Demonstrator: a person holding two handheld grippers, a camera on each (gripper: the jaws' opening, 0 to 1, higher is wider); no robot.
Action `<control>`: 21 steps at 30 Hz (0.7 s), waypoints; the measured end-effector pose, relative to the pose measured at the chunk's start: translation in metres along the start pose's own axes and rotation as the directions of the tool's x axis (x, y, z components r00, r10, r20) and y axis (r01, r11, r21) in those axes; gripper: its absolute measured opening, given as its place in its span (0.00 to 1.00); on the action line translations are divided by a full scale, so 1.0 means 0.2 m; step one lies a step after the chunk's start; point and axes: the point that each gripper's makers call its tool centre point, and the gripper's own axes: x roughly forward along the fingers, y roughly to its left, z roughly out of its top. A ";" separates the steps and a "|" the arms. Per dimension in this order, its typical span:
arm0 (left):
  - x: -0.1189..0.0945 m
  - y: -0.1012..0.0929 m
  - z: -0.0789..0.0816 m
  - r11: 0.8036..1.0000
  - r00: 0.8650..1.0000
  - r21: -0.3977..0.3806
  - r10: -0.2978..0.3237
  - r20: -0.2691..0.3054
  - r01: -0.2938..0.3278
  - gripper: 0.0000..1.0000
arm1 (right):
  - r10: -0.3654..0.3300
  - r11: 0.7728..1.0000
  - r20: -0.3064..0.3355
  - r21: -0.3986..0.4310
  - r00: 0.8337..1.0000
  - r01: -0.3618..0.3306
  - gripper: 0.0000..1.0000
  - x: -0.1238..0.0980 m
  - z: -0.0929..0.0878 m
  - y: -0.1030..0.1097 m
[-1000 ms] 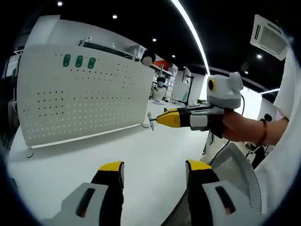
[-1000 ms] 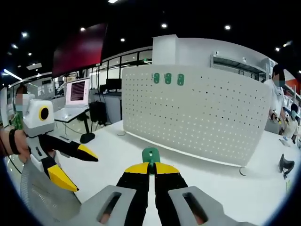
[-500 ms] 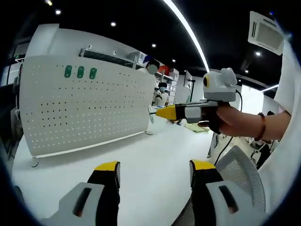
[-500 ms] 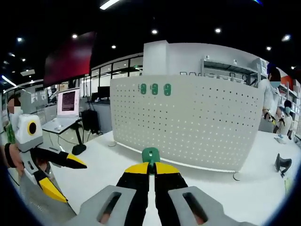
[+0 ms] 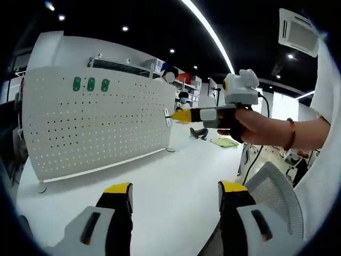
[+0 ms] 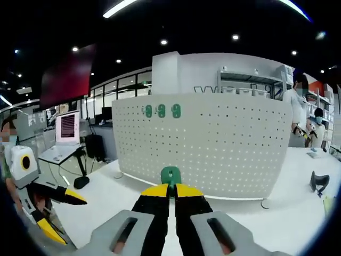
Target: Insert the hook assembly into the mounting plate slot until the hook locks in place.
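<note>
Hook assembly [image 6: 170,175]: a small green plastic piece with a rounded top, its lower part hidden between the yellow tips, low and centre in the right gripper view. In the left gripper view its thin metal end pokes out of the right gripper's tip, right of centre, at the pegboard's right edge; whether it touches the board I cannot tell.

Mounting plate [image 5: 96,122]: a white perforated panel standing upright on the white table [image 5: 170,181], filling the left half of the left gripper view. In the right gripper view it stands across the middle [image 6: 213,149].

Hooks already on the board [image 6: 161,111]: three green pieces in a row near its upper left, side by side.

Right gripper [image 6: 170,190]: jaws pinched together on the hook assembly. It comes into the left gripper view from the right, held level in a hand [image 5: 250,125] wearing a bracelet.

Left gripper [image 5: 173,189]: jaws spread wide apart, nothing between them, at the bottom of its own view. It also appears at the lower left of the right gripper view, jaws parted.

Writing: dark lettering on the wall above the board in the right gripper view, too blurred to read.

Surroundings: an open office with ceiling lights; a mesh chair back [image 5: 274,186] at the lower right of the left gripper view.
</note>
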 end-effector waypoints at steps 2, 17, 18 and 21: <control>0.00 0.01 0.01 1.000 1.000 -0.001 0.013 0.012 -0.013 0.67 | -0.002 1.000 0.005 0.008 1.000 0.002 0.01 0.02 0.01 0.00; -0.02 0.05 0.02 0.999 0.999 0.007 0.033 0.020 -0.033 0.73 | 0.033 0.999 0.037 0.028 0.999 -0.034 0.01 0.13 0.11 0.02; -0.02 0.05 0.02 0.999 0.999 0.014 0.036 0.016 -0.037 0.73 | 0.032 0.999 0.045 0.027 0.998 -0.033 0.01 0.14 0.12 0.01; -0.02 0.06 0.03 0.999 0.999 0.012 0.034 0.018 -0.034 0.73 | 0.031 0.999 0.057 0.037 0.998 -0.033 0.01 0.16 0.15 0.00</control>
